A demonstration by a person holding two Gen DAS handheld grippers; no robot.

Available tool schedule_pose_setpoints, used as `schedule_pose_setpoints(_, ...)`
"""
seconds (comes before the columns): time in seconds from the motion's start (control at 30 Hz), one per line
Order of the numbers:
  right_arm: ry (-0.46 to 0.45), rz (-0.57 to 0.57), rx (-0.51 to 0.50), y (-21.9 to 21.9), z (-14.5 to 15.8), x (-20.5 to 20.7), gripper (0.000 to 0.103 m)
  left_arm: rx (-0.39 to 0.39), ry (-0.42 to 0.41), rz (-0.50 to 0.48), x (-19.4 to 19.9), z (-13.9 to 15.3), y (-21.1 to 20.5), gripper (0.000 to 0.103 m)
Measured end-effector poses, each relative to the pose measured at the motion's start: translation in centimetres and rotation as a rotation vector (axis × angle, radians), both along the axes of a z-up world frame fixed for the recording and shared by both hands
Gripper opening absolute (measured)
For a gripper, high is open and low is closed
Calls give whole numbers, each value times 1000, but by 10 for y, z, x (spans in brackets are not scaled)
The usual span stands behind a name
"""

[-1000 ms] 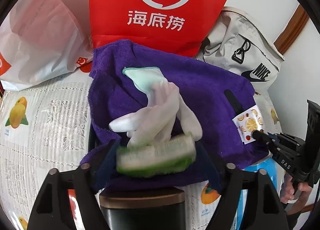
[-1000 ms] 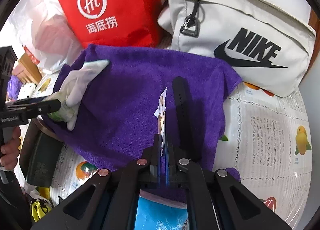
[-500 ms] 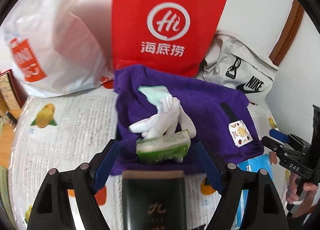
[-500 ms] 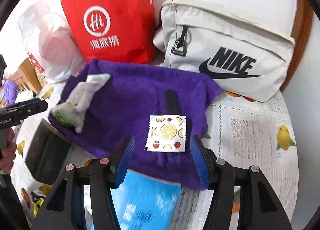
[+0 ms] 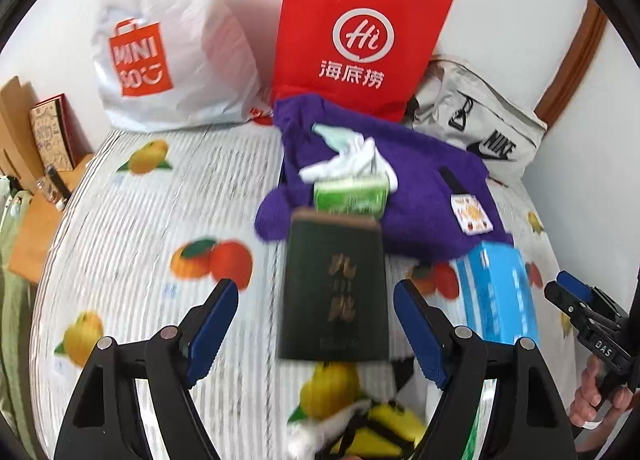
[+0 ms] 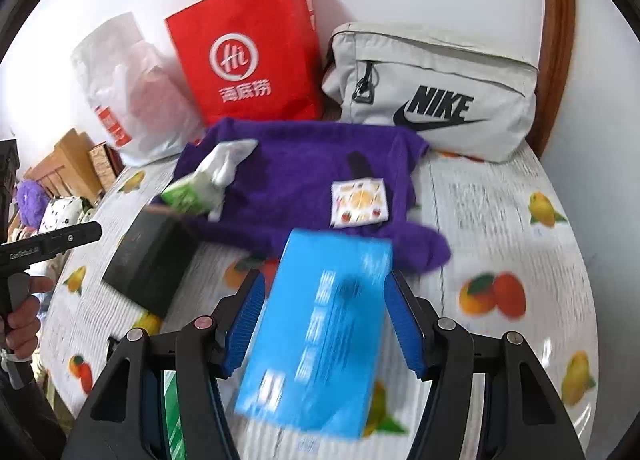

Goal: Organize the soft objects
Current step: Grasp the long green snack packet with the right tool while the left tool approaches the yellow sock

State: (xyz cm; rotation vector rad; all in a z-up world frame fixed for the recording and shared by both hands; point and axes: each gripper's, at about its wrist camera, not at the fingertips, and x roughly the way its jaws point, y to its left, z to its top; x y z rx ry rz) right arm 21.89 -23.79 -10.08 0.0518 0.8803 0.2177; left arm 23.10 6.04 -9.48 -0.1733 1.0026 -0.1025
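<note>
A purple towel [image 5: 424, 195] [image 6: 296, 175] lies spread on the fruit-print tablecloth. On it rest a white glove [image 5: 352, 153] [image 6: 228, 157], a green tissue pack [image 5: 350, 195] [image 6: 186, 195], a fruit-print packet [image 5: 470, 213] [image 6: 360, 201] and a black strap [image 5: 450, 179]. My left gripper [image 5: 316, 292] hangs open, back from the towel and above a dark green box [image 5: 336, 292]. My right gripper [image 6: 325, 288] has its jaws opening; a blue box [image 6: 320, 332] lies beneath them and the pads do not press on it.
A red paper bag [image 5: 360, 39] [image 6: 248, 59], a white plastic bag [image 5: 172, 51] and a grey Nike bag [image 6: 432, 99] stand behind the towel against the wall. Yellow objects [image 5: 380, 428] lie near the front edge. Wooden furniture [image 5: 36, 147] is at the left.
The right gripper let go of the fruit-print packet, which now lies flat on the towel, and opened. Both grippers drew back and up from the towel; the green pack stays by the glove.
</note>
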Motion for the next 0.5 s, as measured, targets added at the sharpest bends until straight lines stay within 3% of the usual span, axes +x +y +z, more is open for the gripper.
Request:
schedule_pose_setpoints(0.3,36,95,39,39,-20,-82,61,0,14,1,-55,-18,7,79)
schedule_pose_setpoints(0.5,79,131,54,78,-40,-108,61,-6,32,1,-80,-30,18,79)
